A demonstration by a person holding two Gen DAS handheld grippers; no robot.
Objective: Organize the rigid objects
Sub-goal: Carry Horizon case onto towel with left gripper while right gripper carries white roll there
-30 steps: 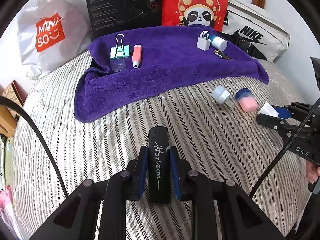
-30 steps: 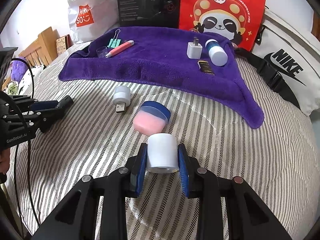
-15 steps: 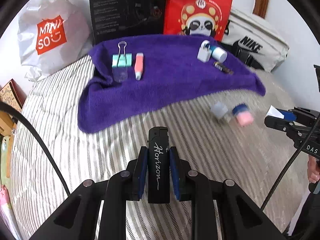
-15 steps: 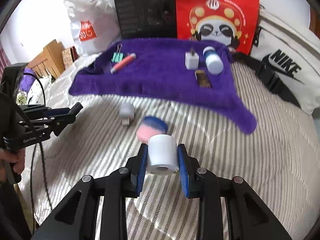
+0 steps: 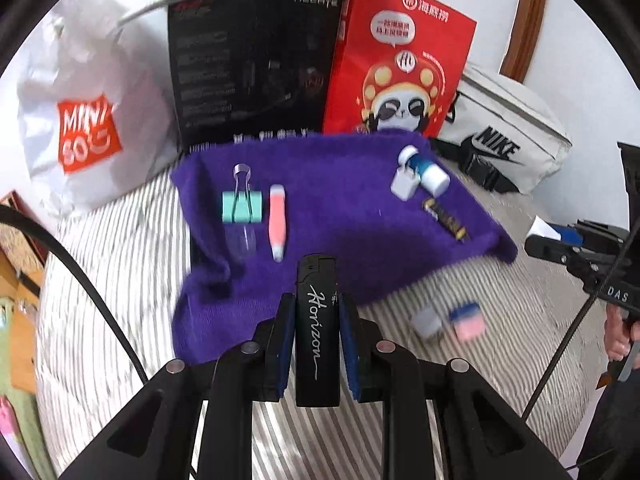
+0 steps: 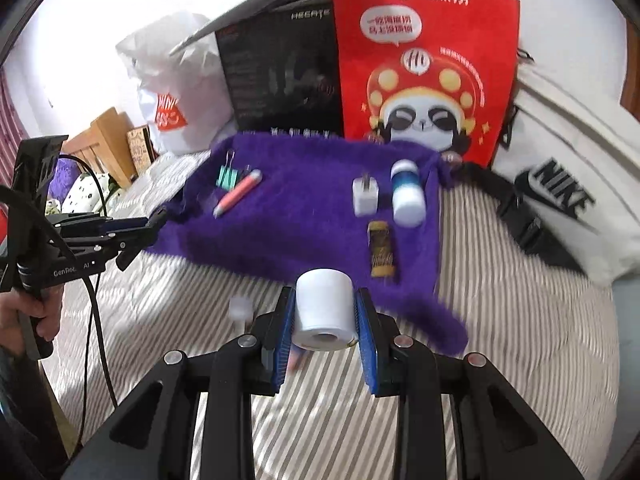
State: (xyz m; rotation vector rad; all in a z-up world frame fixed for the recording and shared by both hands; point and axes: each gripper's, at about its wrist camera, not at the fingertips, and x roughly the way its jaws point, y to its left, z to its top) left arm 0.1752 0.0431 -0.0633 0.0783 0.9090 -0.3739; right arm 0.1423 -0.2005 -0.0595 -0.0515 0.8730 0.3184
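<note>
The left gripper (image 5: 311, 320) holds a black lighter (image 5: 316, 320) tight between its 2 blue fingers (image 5: 285, 332). The lighter stands up, and its top pokes out past the fingertips. Just ahead of it lies a purple towel (image 5: 340, 216) on a striped bed (image 5: 100, 272).

On the towel, ahead and to the left of the left fingers, lie a green clip (image 5: 241, 207), a clear cap (image 5: 240, 236) and a pink pen (image 5: 277, 222). The cap touches the clip, and the pen is just beside them. Ahead and to the right lie a white plug (image 5: 405, 184), a blue and white bottle (image 5: 428, 170) and a small brown tube (image 5: 446, 218). The plug touches the bottle.

On the bed, right of the left fingers, sit a small white thing (image 5: 427, 320) and a pink and blue tub (image 5: 466, 320), side by side and blurry.

The right gripper (image 6: 325, 316) holds a white roll (image 6: 324, 312) snug between its 2 blue fingers (image 6: 366, 344). The roll lies on its side with its hole facing the camera. It is over the near edge of the towel. The brown tube lies just ahead and to the right of these fingers.

Behind the towel stand a black box (image 5: 252, 72) and a red panda bag (image 5: 400, 64). A white shop bag (image 5: 84, 120) is to the left, and a white sports bag (image 5: 508, 128) is to the right.
</note>
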